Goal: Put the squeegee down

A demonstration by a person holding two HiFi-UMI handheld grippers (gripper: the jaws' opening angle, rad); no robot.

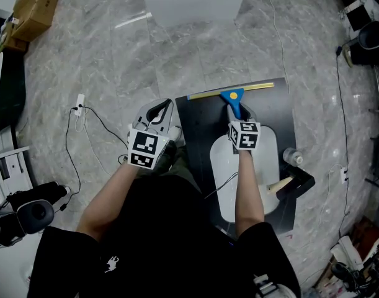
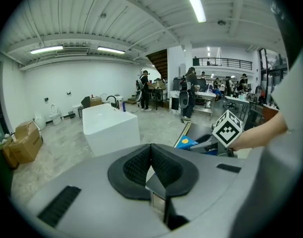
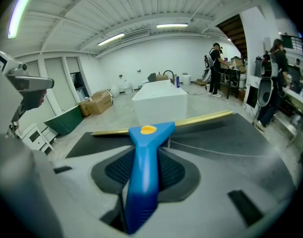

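Right gripper jaws clamp the squeegee handle — left gripper jaws pressed together.

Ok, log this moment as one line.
right gripper: shut on squeegee | blade: at black mat far edge | left gripper: shut, empty

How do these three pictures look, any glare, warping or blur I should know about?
Head view: even light, sharp, one pale streak of glare on the floor. Left gripper view: heavy fisheye, black corners, the ceiling light blown out. Right gripper view: same warping; the squeegee goes soft at its handle end, close to the lens.
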